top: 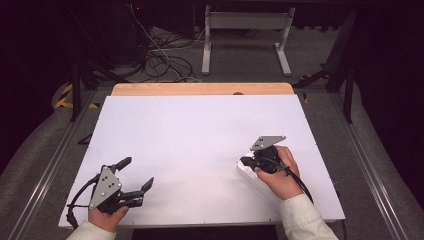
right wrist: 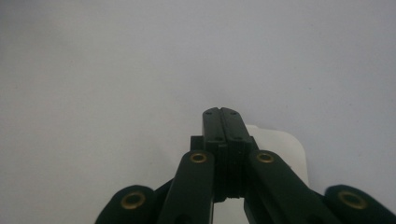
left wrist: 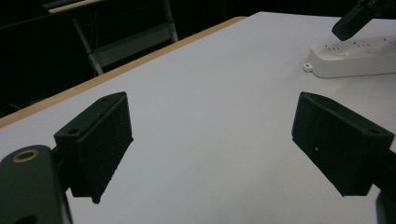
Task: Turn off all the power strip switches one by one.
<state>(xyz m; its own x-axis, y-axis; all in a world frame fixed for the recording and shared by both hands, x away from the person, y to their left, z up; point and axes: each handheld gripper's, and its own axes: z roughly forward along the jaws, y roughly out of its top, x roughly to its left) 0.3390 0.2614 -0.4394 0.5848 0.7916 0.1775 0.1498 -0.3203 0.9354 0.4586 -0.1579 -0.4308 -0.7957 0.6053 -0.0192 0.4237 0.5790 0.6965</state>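
Your right gripper [top: 246, 161]: jaws pressed together, empty, tips over the white power strip [left wrist: 355, 58]; your left gripper [top: 136, 173]: jaws spread wide, empty, above the table [top: 200, 135].

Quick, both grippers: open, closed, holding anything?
Left hand-held gripper: open, empty, over the table.
Right hand-held gripper: closed, nothing between jaws, tip on the white power strip.

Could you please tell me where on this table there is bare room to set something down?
Nearly all of the white table top is bare: the whole stretch from the wooden far edge down to the near edge, between the two grippers. The crowded spots are the near right, where the shut right gripper sits over the white power strip, and the near left, at the open left gripper.
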